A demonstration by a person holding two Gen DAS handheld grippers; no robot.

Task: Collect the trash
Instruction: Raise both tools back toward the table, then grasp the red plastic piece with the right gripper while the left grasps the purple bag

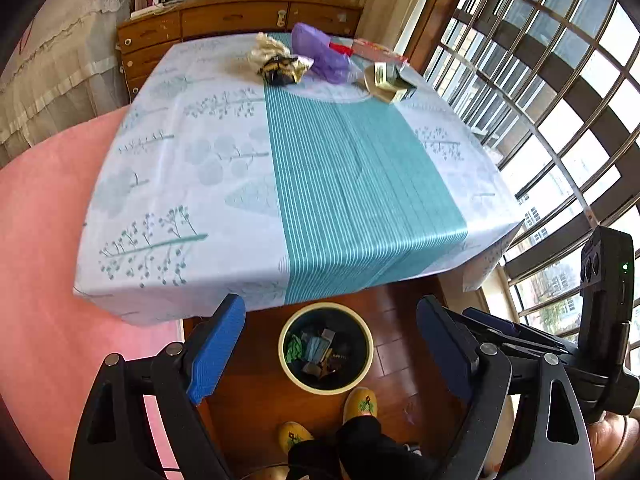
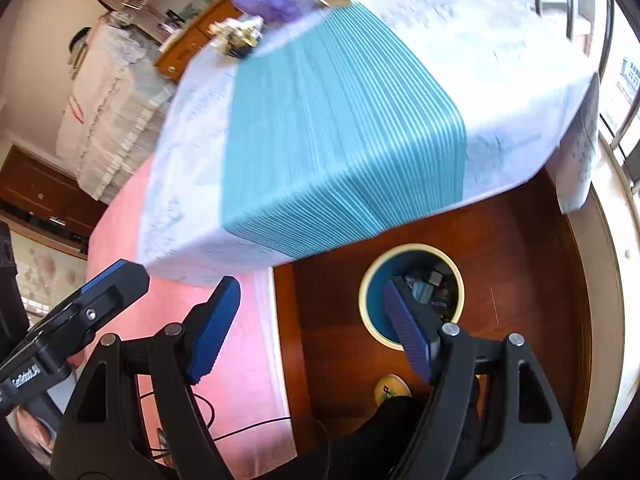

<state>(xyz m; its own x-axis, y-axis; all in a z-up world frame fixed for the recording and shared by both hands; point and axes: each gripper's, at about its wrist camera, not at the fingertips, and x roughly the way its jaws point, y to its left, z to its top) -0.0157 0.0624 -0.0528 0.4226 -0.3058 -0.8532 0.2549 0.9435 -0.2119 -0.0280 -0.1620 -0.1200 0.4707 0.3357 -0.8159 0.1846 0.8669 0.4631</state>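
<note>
Both our left gripper (image 1: 328, 350) and right gripper (image 2: 310, 326) hang spread and empty above the bin (image 1: 326, 348); the trash (image 1: 284, 65) lies at twelve o'clock across the table (image 1: 224, 184), equally far.

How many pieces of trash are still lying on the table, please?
4 visible, all at the far end: a black-and-gold wrapper on the left, a purple bag beside it, a gold carton on the right, and a red-and-white box behind. More may be hidden behind them.
</note>
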